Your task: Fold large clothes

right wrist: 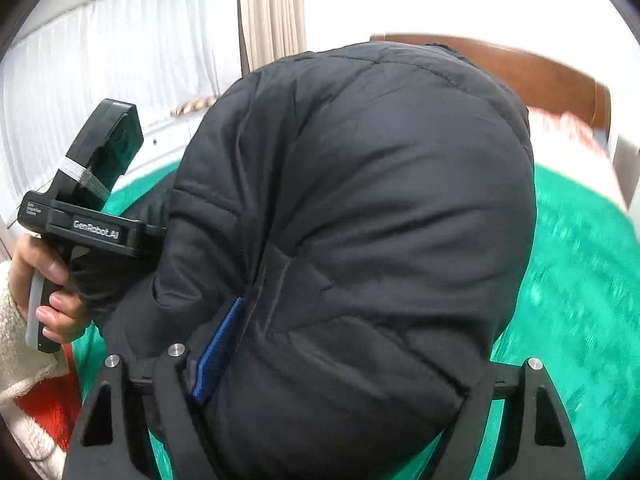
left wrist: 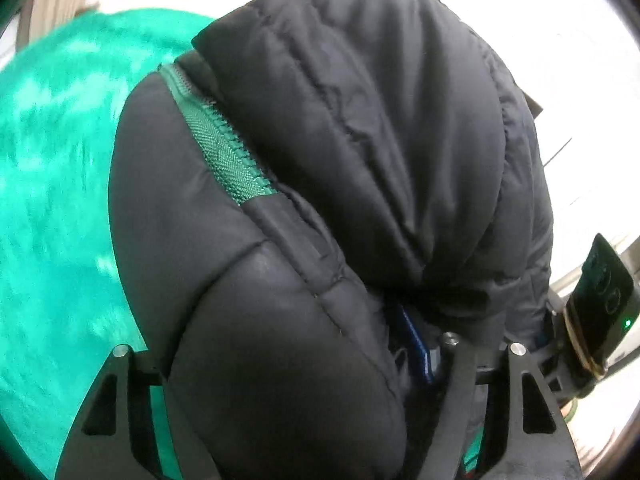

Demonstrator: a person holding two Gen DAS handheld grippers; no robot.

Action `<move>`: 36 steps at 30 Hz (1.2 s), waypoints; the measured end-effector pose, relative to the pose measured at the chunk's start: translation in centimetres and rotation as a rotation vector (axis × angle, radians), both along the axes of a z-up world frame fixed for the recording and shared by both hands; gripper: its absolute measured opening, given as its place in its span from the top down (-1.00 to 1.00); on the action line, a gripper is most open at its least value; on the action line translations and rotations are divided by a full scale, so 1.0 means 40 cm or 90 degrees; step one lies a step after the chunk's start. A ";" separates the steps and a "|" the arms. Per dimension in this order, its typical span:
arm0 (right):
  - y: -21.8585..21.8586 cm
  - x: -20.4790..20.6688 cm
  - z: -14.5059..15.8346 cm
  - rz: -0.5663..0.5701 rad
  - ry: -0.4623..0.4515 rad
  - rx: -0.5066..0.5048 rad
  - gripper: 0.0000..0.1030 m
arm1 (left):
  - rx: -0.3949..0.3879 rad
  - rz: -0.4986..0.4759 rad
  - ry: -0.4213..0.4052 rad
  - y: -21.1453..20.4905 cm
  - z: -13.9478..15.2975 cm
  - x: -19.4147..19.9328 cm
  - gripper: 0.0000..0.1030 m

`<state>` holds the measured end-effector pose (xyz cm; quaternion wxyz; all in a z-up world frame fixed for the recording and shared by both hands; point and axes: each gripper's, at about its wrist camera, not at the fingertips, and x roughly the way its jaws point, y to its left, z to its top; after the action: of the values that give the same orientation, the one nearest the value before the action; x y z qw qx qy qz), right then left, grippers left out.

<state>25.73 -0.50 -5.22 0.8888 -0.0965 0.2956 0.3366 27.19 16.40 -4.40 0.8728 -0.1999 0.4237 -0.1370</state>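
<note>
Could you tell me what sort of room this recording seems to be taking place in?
Most likely a bedroom. A wooden headboard stands at the far end of a bed covered by a green blanket, and curtains hang along the wall. A black puffer jacket is being folded over the blanket.

We note black angular fingers (right wrist: 120,420) with triangular cut-outs and silver round screw heads on the right gripper (right wrist: 320,420). At nine o'clock, the left gripper (right wrist: 92,216) carries white "GenRobot.AI" lettering, a white elastic band and a grey trigger. The hand (right wrist: 44,292) there wears a cream fleece sleeve (right wrist: 16,344).
</note>
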 end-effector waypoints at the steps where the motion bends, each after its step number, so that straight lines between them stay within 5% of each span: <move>1: 0.001 0.010 0.024 0.000 -0.014 0.006 -0.55 | 0.002 0.000 -0.016 0.005 0.029 0.012 -0.38; 6: 0.006 0.156 0.129 0.005 -0.039 0.049 -0.55 | 0.032 0.011 -0.083 0.038 0.162 0.142 -0.40; 8: 0.006 0.244 0.137 -0.002 -0.007 0.072 -0.61 | 0.041 0.026 -0.085 0.053 0.171 0.213 -0.59; 11: -0.022 0.401 0.078 -0.062 0.115 0.100 -1.00 | 0.101 0.079 -0.016 0.085 0.094 0.346 -0.99; 13: -0.062 0.456 0.009 -0.162 0.165 0.087 -0.99 | 0.140 0.117 0.067 0.115 -0.004 0.401 -0.94; 14: -0.069 0.451 -0.007 -0.178 0.172 0.083 -0.99 | 0.158 0.132 0.108 0.133 -0.053 0.406 -0.76; 17: -0.094 0.369 -0.022 -0.177 0.149 0.102 -0.99 | 0.093 0.144 0.049 0.160 -0.042 0.344 -0.76; 19: -0.111 0.331 0.000 -0.178 0.105 0.082 -0.99 | 0.095 0.152 0.007 0.169 -0.003 0.257 -0.83; 21: -0.130 0.280 0.030 -0.192 0.059 0.043 -0.99 | 0.140 0.148 -0.043 0.090 0.042 0.171 -0.92; 26: -0.142 0.131 0.077 -0.261 -0.019 -0.056 -0.99 | 0.379 0.180 -0.192 -0.029 0.133 -0.034 -0.99; 28: -0.161 0.072 0.079 -0.289 -0.034 -0.074 -0.99 | 0.429 0.195 -0.202 -0.064 0.153 -0.075 -1.00; 32: -0.191 -0.033 0.104 -0.357 -0.052 -0.108 -0.99 | 0.488 0.237 -0.222 -0.147 0.189 -0.186 -1.00; 36: -0.211 -0.118 0.120 -0.386 -0.039 -0.140 -0.99 | 0.459 0.210 -0.205 -0.212 0.207 -0.265 -1.00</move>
<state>21.00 -8.96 -0.41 0.9413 -0.1093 0.3189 0.0193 16.59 7.91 3.87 0.9521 0.0771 0.2648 0.1319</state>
